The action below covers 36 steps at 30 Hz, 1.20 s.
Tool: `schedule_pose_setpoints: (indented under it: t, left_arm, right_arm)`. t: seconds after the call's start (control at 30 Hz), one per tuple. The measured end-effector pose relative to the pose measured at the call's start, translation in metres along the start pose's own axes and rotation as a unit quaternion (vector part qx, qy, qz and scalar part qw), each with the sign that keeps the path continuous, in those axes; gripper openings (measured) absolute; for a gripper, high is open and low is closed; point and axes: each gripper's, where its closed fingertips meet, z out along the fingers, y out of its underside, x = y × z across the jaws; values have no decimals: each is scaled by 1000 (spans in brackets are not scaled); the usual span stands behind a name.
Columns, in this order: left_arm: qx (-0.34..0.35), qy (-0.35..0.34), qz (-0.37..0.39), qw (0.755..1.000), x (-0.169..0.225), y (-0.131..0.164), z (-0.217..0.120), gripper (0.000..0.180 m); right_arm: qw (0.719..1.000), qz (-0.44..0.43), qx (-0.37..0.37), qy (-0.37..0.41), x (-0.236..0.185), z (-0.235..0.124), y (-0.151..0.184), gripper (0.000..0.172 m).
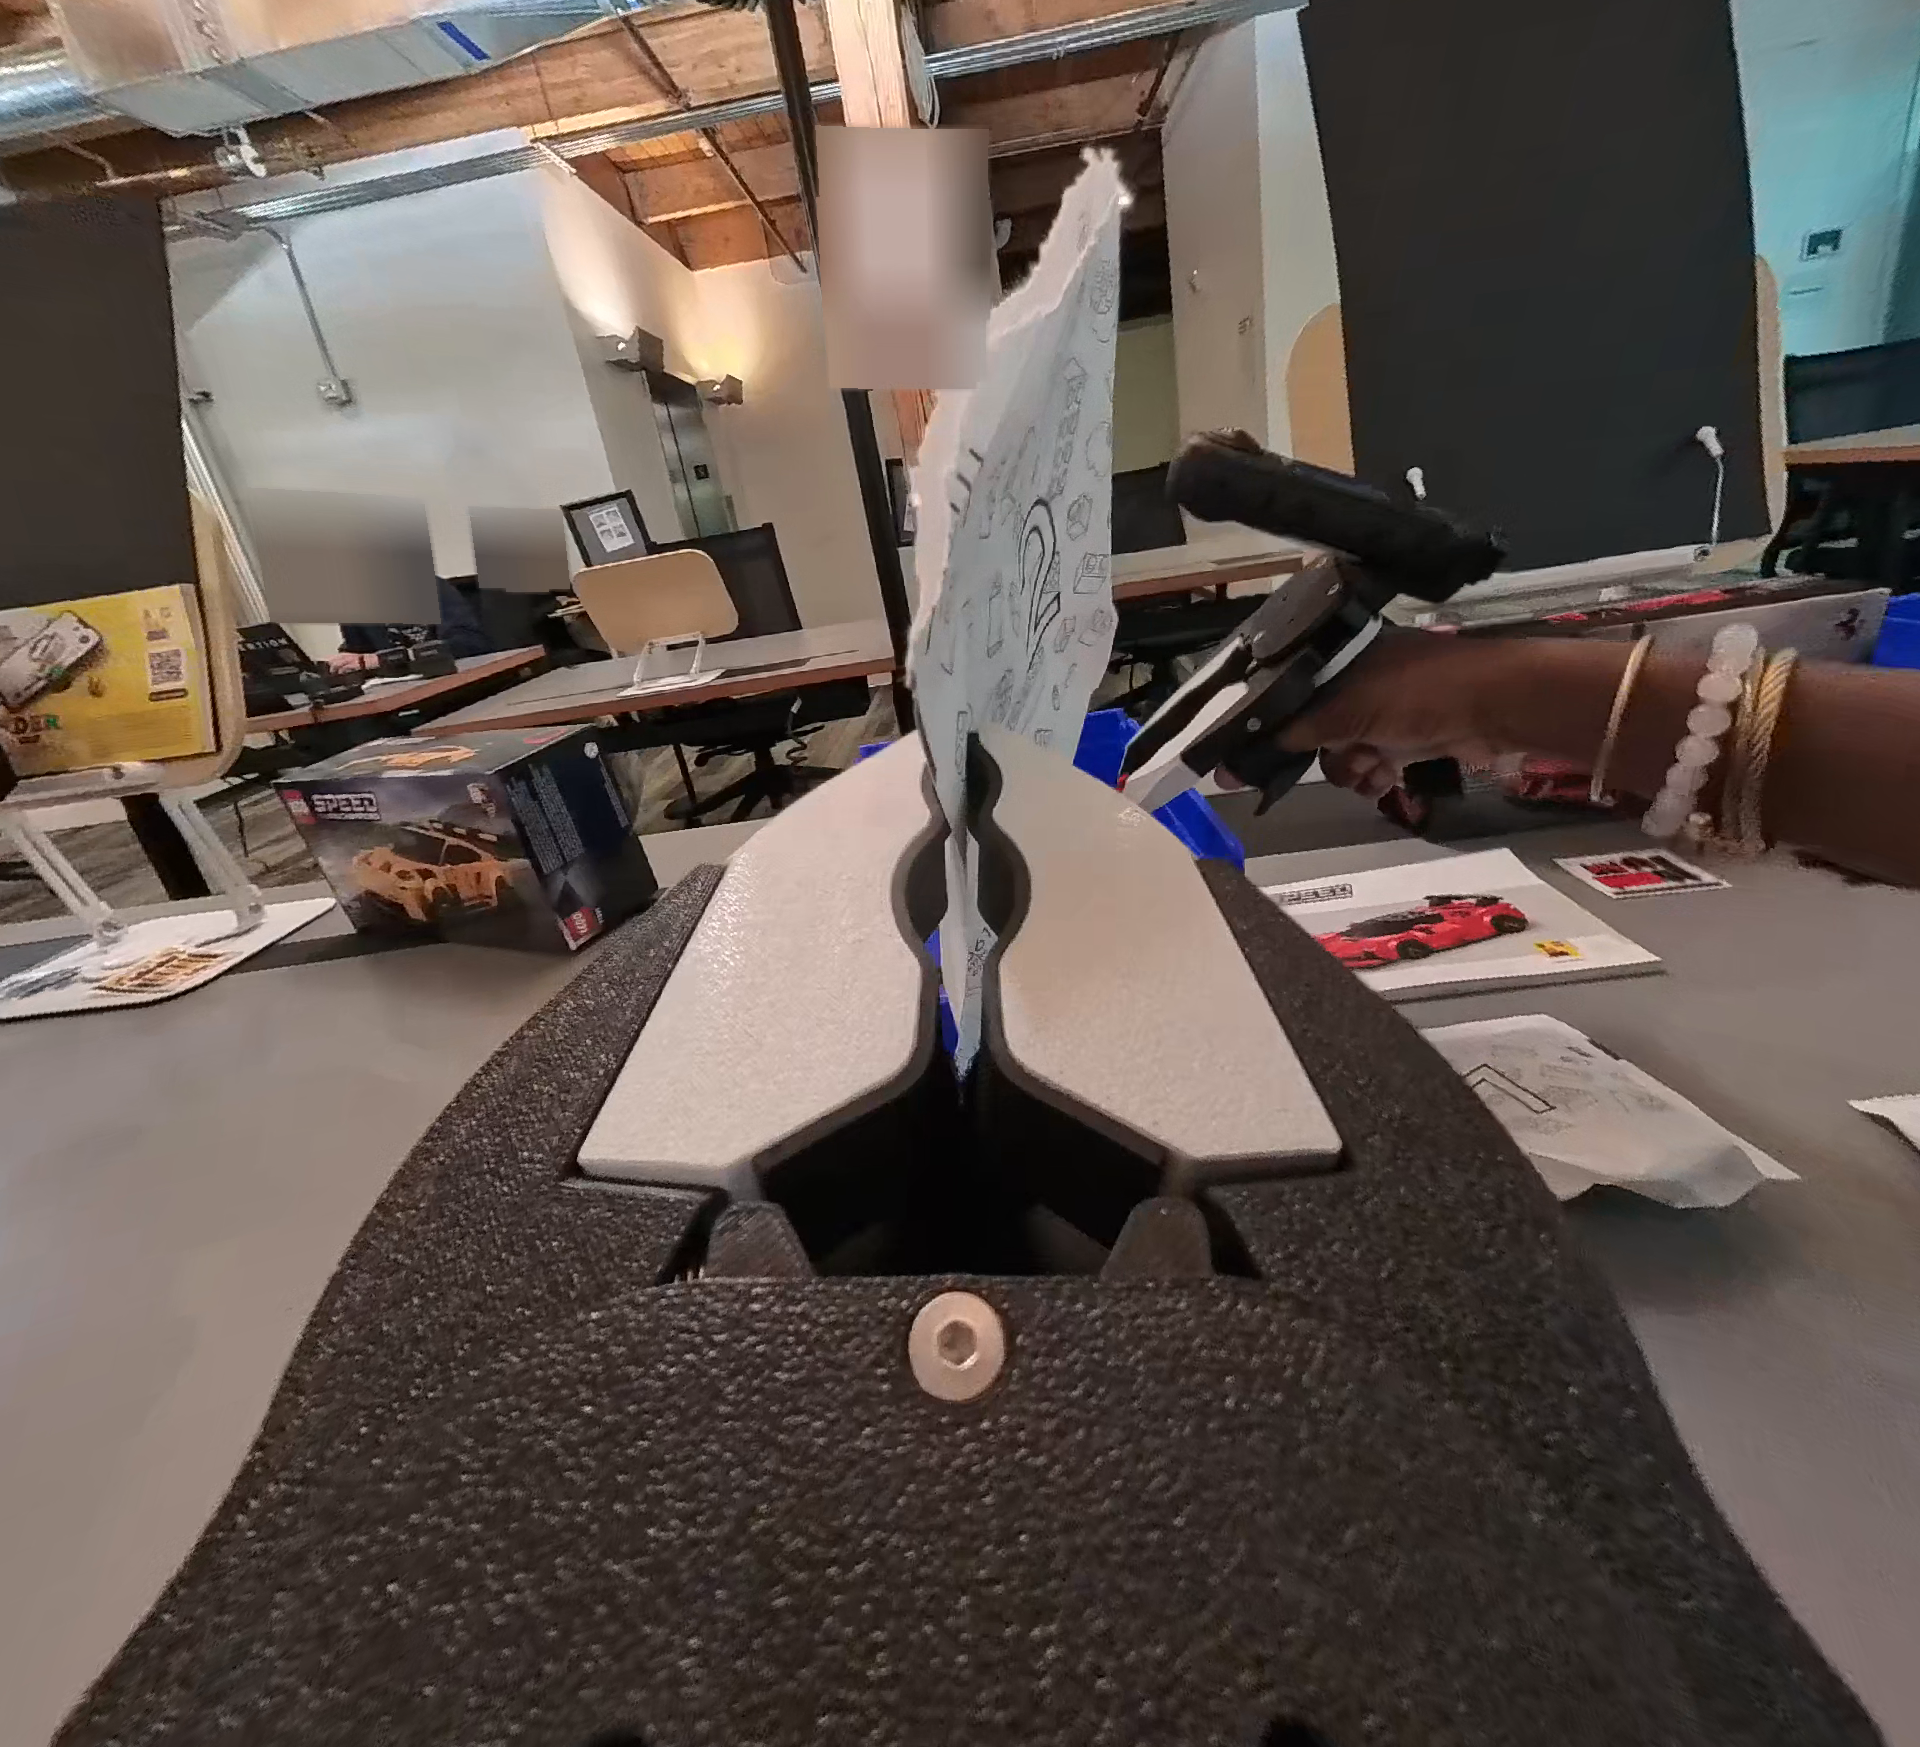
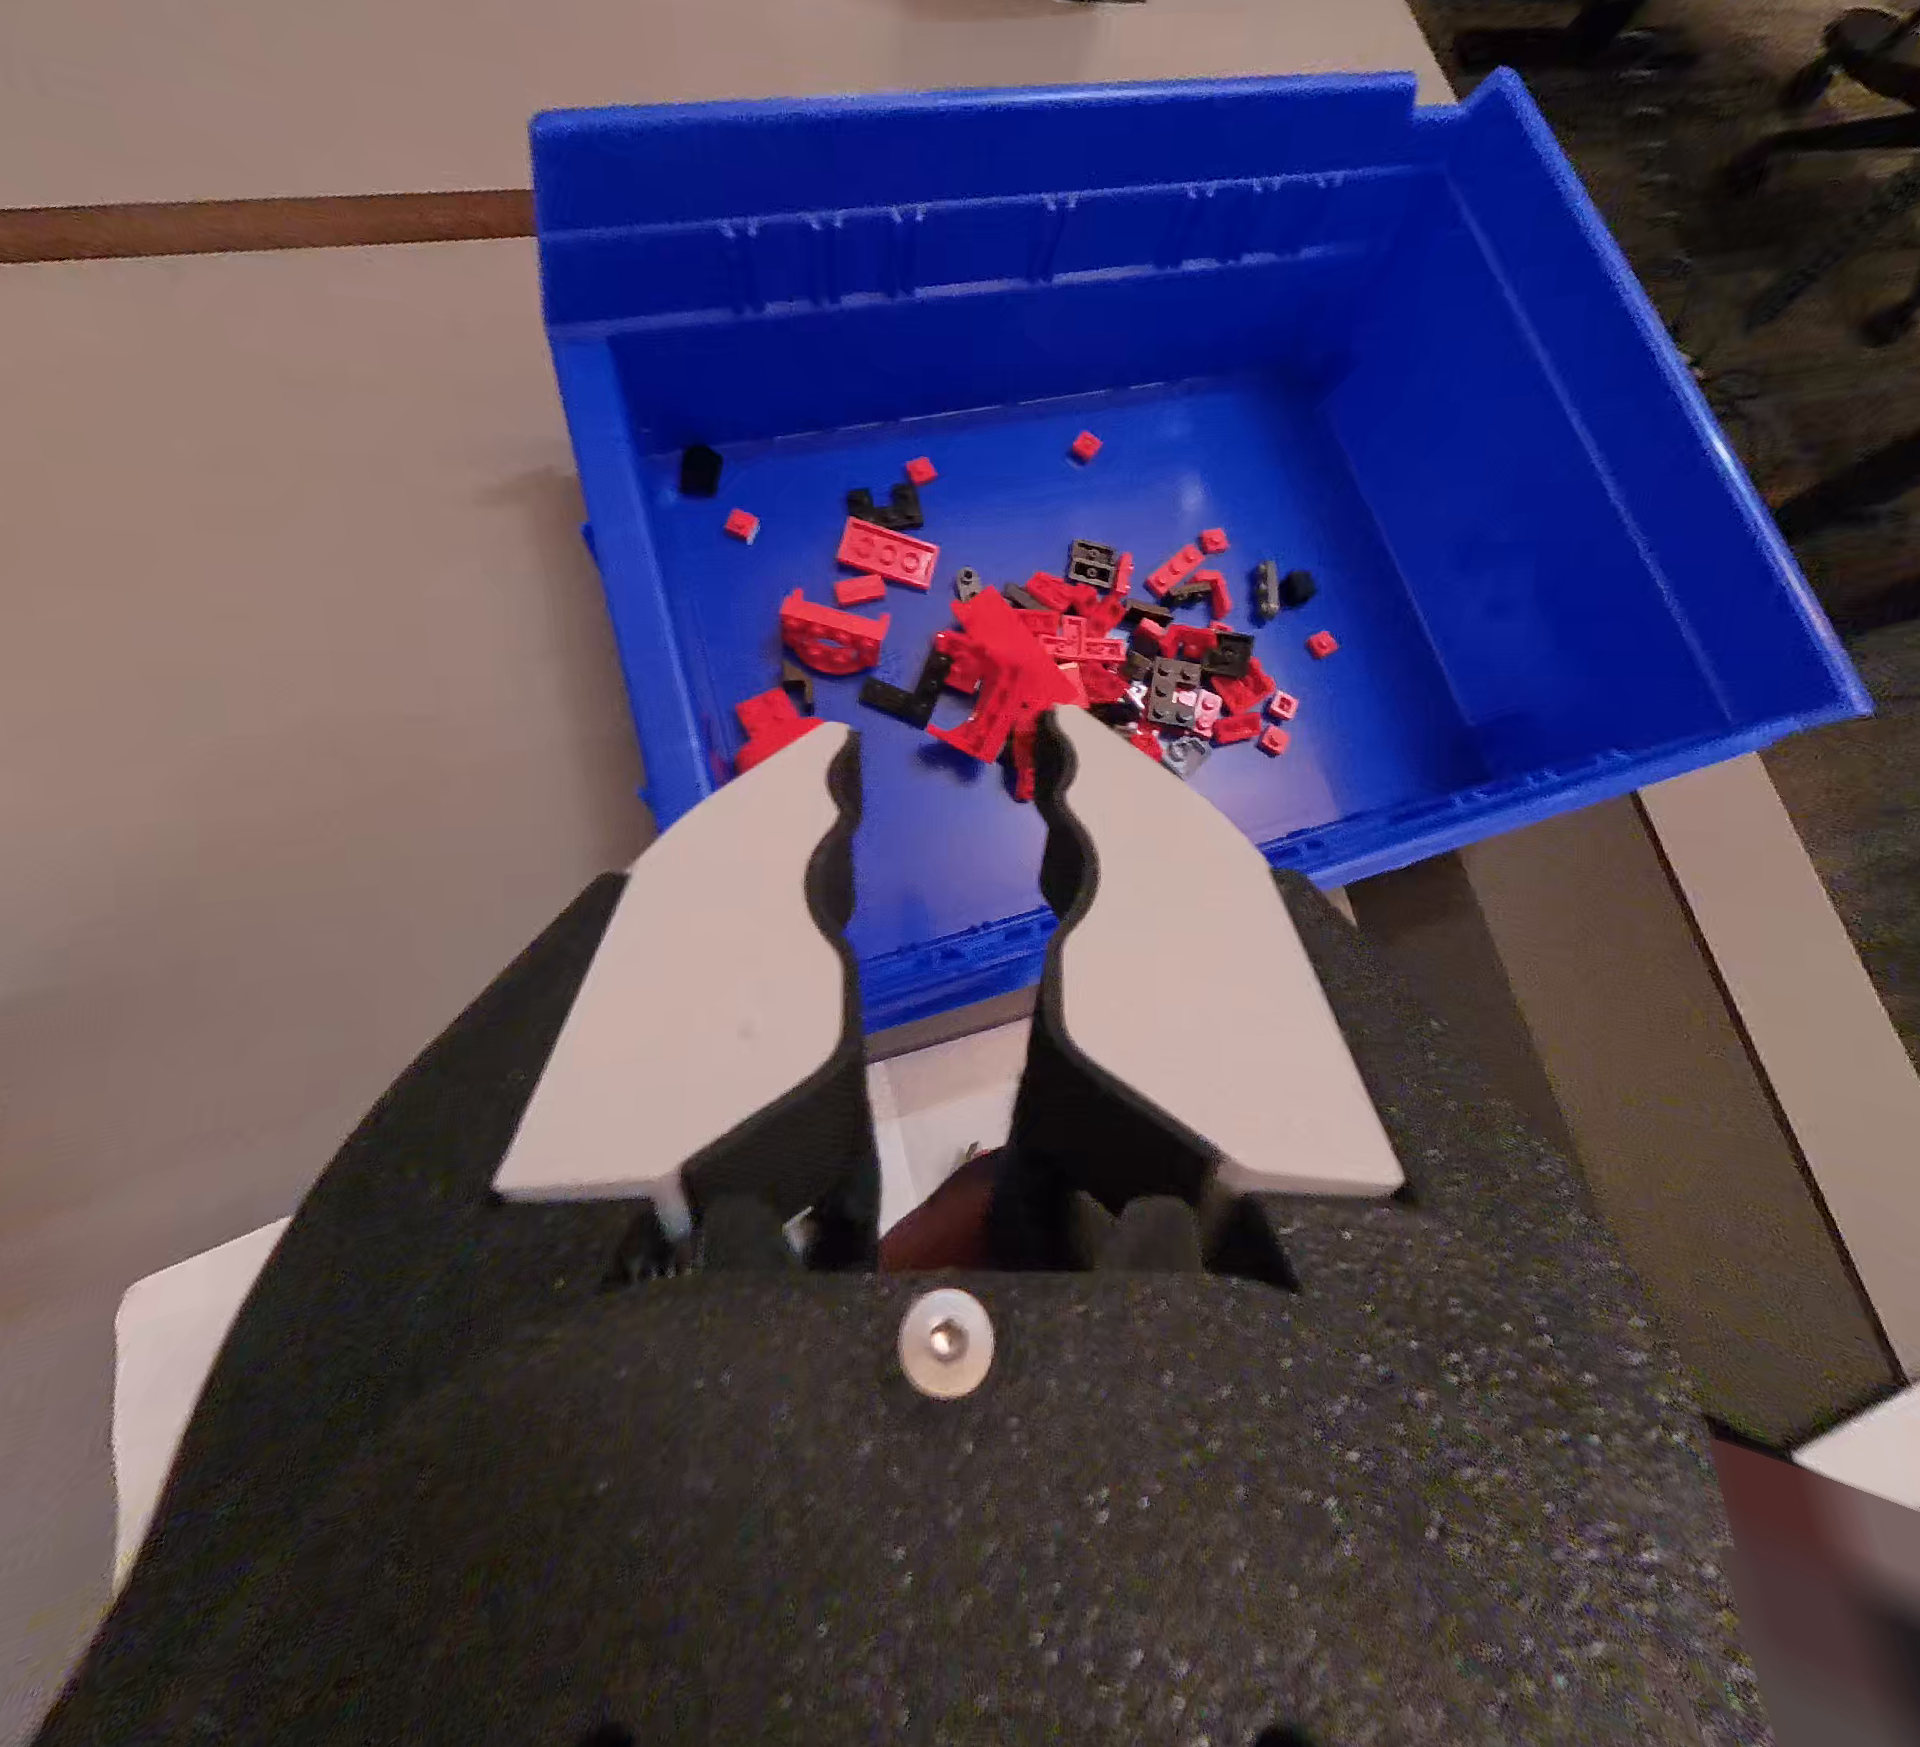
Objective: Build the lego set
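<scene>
My left gripper (image 1: 961, 752) is shut on the lower edge of a torn, pale paper bag (image 1: 1049, 492) printed with small brick drawings, and holds it upright above the grey table (image 1: 260, 1126). My right gripper (image 2: 951, 726) is open over a blue bin (image 2: 977, 139) that holds several loose red and black bricks (image 2: 1164, 648). A larger red plate (image 2: 1013, 669) sits just beyond my right fingertip (image 2: 1081, 762); no pad presses on it. In the left wrist view the right gripper (image 1: 1153, 778) shows in a hand, pointing down at the bin (image 1: 1195, 814).
A dark box picturing an orange car (image 1: 468, 835) stands at the left. A booklet with a red car (image 1: 1455, 928), a sticker sheet (image 1: 1642, 871) and another flat paper bag (image 1: 1590, 1105) lie at the right. The table's edge (image 2: 1714, 918) runs right of the bin. There is about 30 cm between the tips of the two grippers.
</scene>
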Motion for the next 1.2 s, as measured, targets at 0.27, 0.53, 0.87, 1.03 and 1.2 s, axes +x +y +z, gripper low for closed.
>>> schedule_pose_setpoints:
  t: [0.27, 0.53, 0.87, 1.03, 1.2]
  left_arm:
    - [8, -1, 4, 1000, -1, -4, -4, 0]
    - [10, -3, 7, 1000, -4, -6, -7, 0]
    - [6, 12, 8, 1000, 0, -4, -6, 0]
    - [-19, 9, -17, 1000, -3, 6, -4, 0]
    - [-19, 17, -33, 999, -2, 8, -3, 0]
  right_arm:
    - [995, -9, -40, -90, 12, 0, 6, 71]
    - [971, -3, -45, -234, -3, -15, 32, 119]
    - [971, -88, 53, -215, -9, -40, 5, 107]
    - [924, -53, 233, -298, -51, -109, -43, 105]
    - [865, -45, 334, -372, -92, -185, -59, 103]
